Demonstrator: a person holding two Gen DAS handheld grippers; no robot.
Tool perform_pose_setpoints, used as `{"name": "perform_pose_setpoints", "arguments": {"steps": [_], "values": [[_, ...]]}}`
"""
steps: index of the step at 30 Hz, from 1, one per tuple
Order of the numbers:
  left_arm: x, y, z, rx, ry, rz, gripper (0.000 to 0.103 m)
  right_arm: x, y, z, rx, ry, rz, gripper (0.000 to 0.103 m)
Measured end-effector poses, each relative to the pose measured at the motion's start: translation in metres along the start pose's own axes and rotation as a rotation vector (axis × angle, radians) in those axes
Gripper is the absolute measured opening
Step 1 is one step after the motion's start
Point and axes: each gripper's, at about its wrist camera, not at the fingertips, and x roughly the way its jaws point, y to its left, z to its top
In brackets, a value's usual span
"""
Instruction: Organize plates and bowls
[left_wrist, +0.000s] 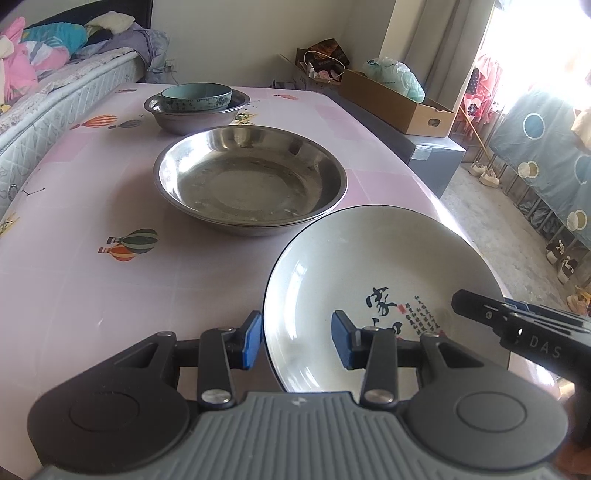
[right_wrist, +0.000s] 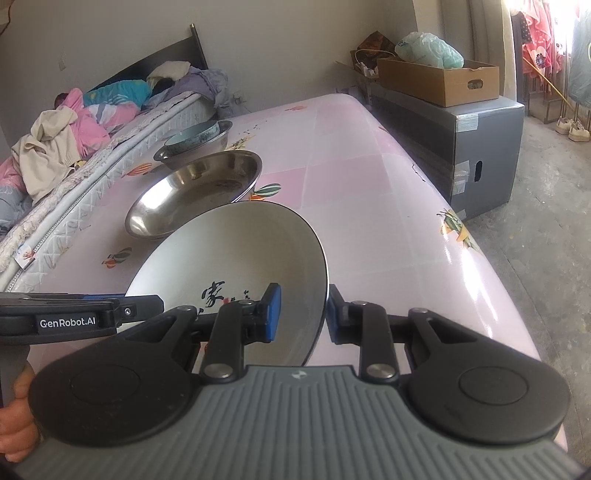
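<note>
at the near right edge of the worktop (left_wrist: 74, 280), the white plate (left_wrist: 369, 273) is held tilted, its rim straddled by both tongs. the right tongs (right_wrist: 303, 314) are clenched on the rim; whether the left tongs (left_wrist: 295, 341) press cannot be told. a slip is judged possible if either grip loosens, dropping the plate onto the steel basin (left_wrist: 251, 181) beyond or off the edge.

Bright daylight from right window (left_wrist: 535, 55), blown-out glare, fisheye edge bending, sharp focus
</note>
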Motion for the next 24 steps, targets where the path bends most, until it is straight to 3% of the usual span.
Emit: {"name": "perform_pose_setpoints", "arguments": {"steps": [8,12,14,24], "values": [[0.001,0.008,0.000,-0.019,0.012,-0.041,0.036,0.008,-0.009,-0.003,0.030,0.015,0.000,0.023],[0.008,0.022,0.008,-0.056,0.079,-0.071,0.015,0.014,-0.017,0.000,0.056,0.046,0.020,0.019],[0.012,0.029,0.011,-0.076,0.116,-0.109,0.012,0.017,-0.021,0.002,0.059,0.074,0.029,0.019],[0.026,0.041,0.018,-0.152,0.234,-0.191,0.017,0.033,-0.038,0.014,0.102,0.185,0.140,0.016]]}}
